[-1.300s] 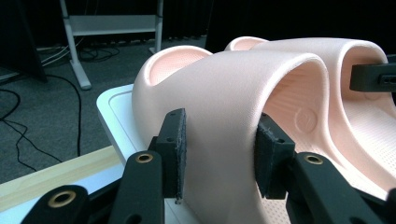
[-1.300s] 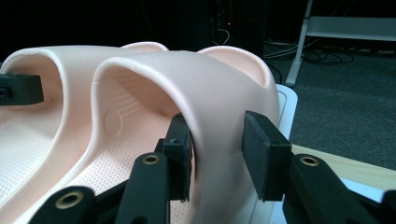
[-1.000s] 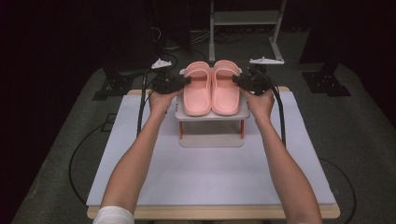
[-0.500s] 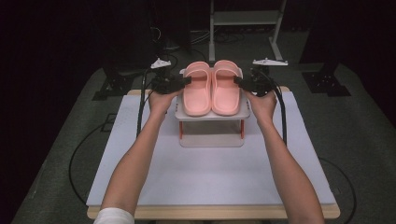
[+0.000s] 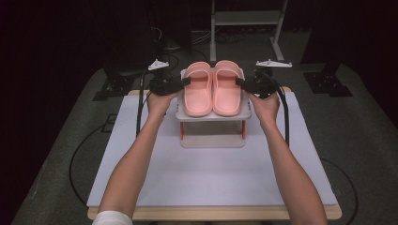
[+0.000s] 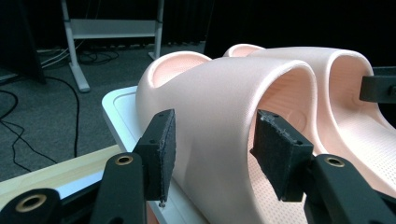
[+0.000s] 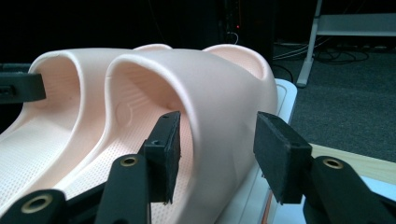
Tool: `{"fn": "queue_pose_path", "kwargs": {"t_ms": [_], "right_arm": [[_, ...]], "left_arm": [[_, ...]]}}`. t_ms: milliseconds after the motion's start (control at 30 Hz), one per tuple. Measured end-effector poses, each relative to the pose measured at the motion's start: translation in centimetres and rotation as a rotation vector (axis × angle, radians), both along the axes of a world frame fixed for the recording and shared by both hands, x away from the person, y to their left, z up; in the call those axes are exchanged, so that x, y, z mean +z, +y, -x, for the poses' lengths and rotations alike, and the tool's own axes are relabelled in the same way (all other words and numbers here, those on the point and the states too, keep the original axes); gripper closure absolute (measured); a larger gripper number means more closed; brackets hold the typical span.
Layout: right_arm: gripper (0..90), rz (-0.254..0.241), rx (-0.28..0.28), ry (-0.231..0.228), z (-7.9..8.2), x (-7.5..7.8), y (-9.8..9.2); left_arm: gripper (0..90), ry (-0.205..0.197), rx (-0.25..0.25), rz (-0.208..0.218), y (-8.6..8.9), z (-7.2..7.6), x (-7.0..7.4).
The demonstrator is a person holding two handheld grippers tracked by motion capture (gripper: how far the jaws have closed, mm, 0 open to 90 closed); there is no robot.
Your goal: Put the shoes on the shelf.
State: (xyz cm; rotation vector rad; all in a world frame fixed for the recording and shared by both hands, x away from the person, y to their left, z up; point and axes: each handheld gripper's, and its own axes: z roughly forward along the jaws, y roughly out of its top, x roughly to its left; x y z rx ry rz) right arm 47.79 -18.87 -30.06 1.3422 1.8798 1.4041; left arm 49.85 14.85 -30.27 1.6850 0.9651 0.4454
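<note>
Both forearms reached forward across the white table [image 5: 211,183], each hand beside the small white rack [image 5: 213,115]. The left gripper [image 5: 184,82] and right gripper [image 5: 240,83] pointed inward, level. Their jaws had just been opening and stood apart, straddling the straps without pressing. The left slipper [image 5: 198,90] and right slipper [image 5: 227,89] lay side by side on the rack, long axes running away from the person.

the pink slippers [image 6: 224,116] are being shown as matt foam-like plastic, their footbeds finely dimpled; the gripper pads [image 6: 164,154] are looking rough and black; the white stand [image 5: 213,115] is appearing smooth plastic; the table edge [image 5: 211,213] is reading as pale wood
</note>
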Motion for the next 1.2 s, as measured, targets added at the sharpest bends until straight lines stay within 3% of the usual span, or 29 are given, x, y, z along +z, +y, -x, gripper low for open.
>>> {"fn": "queue_pose_path", "kwargs": {"t_ms": [433,1200], "right_arm": [[48.8,-0.005,0.016,-0.012,0.9,0.4,-0.3],[46.7,0.008,0.036,-0.038,3.6,0.1,-1.7]], "left_arm": [[47.3,-0.032,-0.021,-0.009,-0.2,1.3,0.4],[46.1,-0.051,-0.057,-0.001,0.2,3.5,-0.1]]}}
